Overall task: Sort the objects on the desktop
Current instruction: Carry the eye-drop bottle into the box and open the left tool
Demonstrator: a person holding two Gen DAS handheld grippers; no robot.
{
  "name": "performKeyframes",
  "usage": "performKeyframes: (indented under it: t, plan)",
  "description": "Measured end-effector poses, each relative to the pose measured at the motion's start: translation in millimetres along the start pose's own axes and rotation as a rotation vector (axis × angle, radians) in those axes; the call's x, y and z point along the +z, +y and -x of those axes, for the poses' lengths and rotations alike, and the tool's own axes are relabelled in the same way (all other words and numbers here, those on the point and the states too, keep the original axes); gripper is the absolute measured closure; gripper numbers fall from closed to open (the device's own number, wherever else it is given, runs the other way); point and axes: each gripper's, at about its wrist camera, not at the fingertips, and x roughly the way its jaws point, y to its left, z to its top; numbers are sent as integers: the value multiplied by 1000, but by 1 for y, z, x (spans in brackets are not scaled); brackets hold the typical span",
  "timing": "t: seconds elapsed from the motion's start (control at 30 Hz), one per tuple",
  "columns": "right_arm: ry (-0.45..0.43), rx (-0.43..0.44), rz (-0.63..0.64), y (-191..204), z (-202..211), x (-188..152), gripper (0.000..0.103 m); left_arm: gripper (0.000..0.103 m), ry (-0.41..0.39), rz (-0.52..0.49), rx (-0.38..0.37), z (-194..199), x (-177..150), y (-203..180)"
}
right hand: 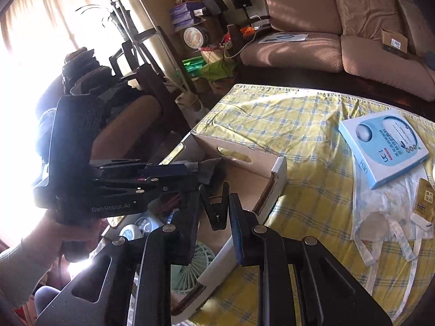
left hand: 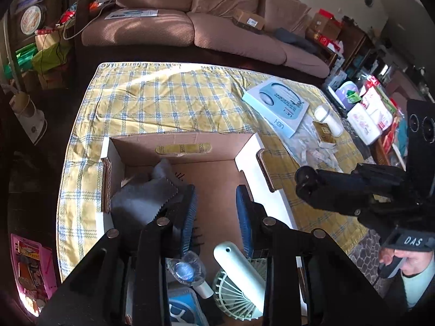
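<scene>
The cardboard box [left hand: 176,138] sits on the checked tabletop [left hand: 163,95] toward its near left corner. It already holds a pale green fan [left hand: 239,293], a grey cloth [left hand: 141,201] and a small clear bottle [left hand: 187,269].

The right claw [right hand: 214,203] appears clamped on a black clip [right hand: 216,213]. The clip fills the narrow gap between the pads, and its long axis runs roughly along the fingers. This claw hangs above the box's right-hand wall, so the open box lies just to its left and below. Judged from that, the coming move is a short carry leftward past the wall before letting go. Released too early, the clip could catch the rim and land outside on the cloth-covered tabletop.

The left claw [left hand: 216,212] is over the box interior with its jaws apart. Only the bare cardboard floor shows between them, and the grey cloth lies just beside its left finger.

A blue package [left hand: 277,106], a white cylinder [left hand: 327,118], a gold packet [left hand: 323,131] and a plastic bag [right hand: 380,212] lie unsorted toward the tabletop's right edge. The right hand is the nearer one to them.
</scene>
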Motion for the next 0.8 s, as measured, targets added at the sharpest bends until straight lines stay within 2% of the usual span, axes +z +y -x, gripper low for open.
performKeyframes:
  t: [0.07,0.2,0.33,0.4,0.5,0.57,0.67,0.73,0.8]
  plan:
    - [30,-23,13,2,-18,7,82,77,7,-1,23,-6,9,3]
    - [95,-55,42,3,-56,15,82,76,-17,74,8,4,8,23]
    - [137,-81,92,10,-79,9,82,74,-7,47,62,15,-8,29]
    - [142,-60,96,14,-83,4,82,71,-16,65,68,24,-16,32]
    - [155,-31,91,20,-90,-1,82,63,-37,106,58,37,-28,37]
    - [157,-9,75,24,-94,-1,82,62,-61,125,86,48,-37,37]
    - [146,67,51,35,-93,1,82,59,-117,246,33,72,-54,51]
    - [155,133,42,47,-96,1,82,50,-179,327,-12,90,-68,62]
    - [172,168,47,62,-103,-2,80,48,-216,377,-25,102,-77,70]
